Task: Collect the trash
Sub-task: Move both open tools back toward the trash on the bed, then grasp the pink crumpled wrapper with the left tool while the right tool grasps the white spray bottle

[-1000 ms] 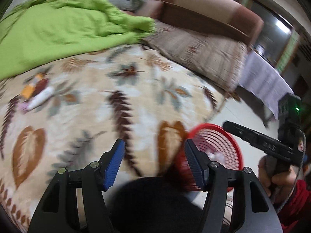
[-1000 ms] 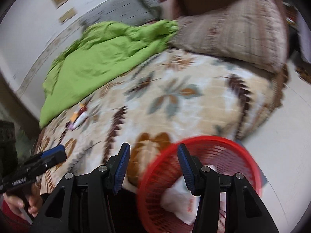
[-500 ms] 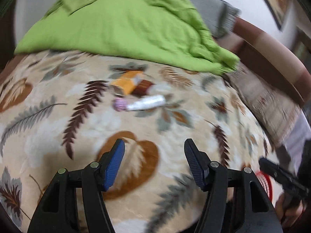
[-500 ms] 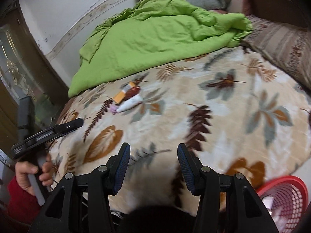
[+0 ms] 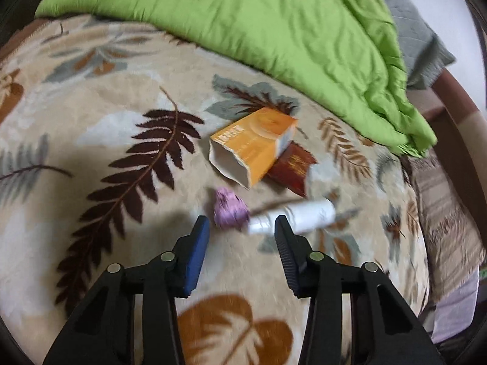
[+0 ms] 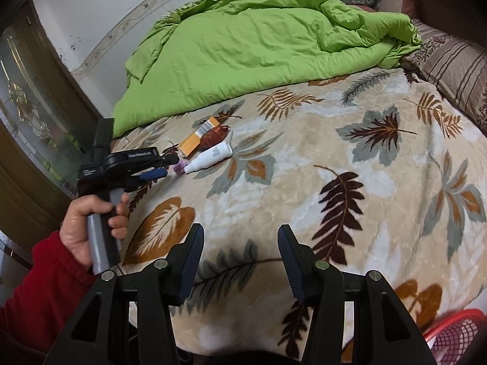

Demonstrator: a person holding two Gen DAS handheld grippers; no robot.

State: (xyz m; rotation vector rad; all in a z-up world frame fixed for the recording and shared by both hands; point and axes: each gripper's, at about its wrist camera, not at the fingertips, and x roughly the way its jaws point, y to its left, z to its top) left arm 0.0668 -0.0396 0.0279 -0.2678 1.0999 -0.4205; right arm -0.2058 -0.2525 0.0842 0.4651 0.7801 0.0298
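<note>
Trash pile's right ahead: your left hand-held gripper (image 5: 240,228), jaws just narrowing but apart, empty, reaches the purple wad (image 5: 229,212) and white tube (image 5: 299,216); right hand-held gripper (image 6: 240,243) hangs apart, empty.

The bed blanket (image 5: 127,115) is cream with brown, orange and grey leaves. A bright green quilt (image 5: 274,24) lies on it. The open box (image 5: 252,146) is orange, the packet (image 5: 292,164) under it is dark red, the tube (image 5: 304,214) is white and the little wad (image 5: 228,210) is purple. The basket (image 6: 453,334) is red. The sleeve (image 6: 39,292) is red too.
</note>
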